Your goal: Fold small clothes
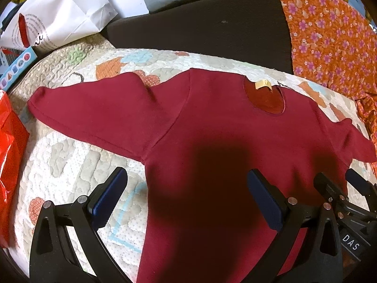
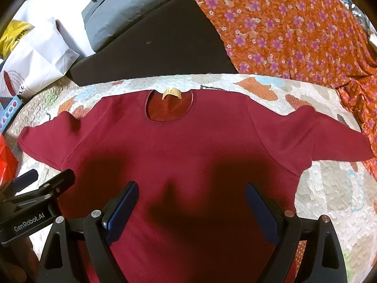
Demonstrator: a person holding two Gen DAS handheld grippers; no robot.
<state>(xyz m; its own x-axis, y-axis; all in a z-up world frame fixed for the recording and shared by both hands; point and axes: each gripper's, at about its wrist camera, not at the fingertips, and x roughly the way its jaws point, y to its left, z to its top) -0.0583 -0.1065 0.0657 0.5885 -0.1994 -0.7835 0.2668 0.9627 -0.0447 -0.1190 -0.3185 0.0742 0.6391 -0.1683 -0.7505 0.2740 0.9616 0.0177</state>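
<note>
A small dark red long-sleeved shirt (image 1: 212,127) lies flat, face up, on a patterned quilt (image 1: 70,160), both sleeves spread out, with a tan neck label (image 1: 262,85). It also shows in the right wrist view (image 2: 188,146). My left gripper (image 1: 188,186) is open and empty above the shirt's left side, one finger over the quilt. My right gripper (image 2: 192,195) is open and empty above the shirt's middle. The right gripper shows at the right edge of the left wrist view (image 1: 339,184); the left gripper shows at the left edge of the right wrist view (image 2: 44,176).
A black cushion (image 1: 200,30) and an orange flowered cloth (image 1: 329,37) lie behind the quilt. White paper bags (image 1: 59,11), a grey bag (image 2: 127,7), a blue box (image 1: 17,70) and a red plastic bag (image 1: 9,160) stand at the left.
</note>
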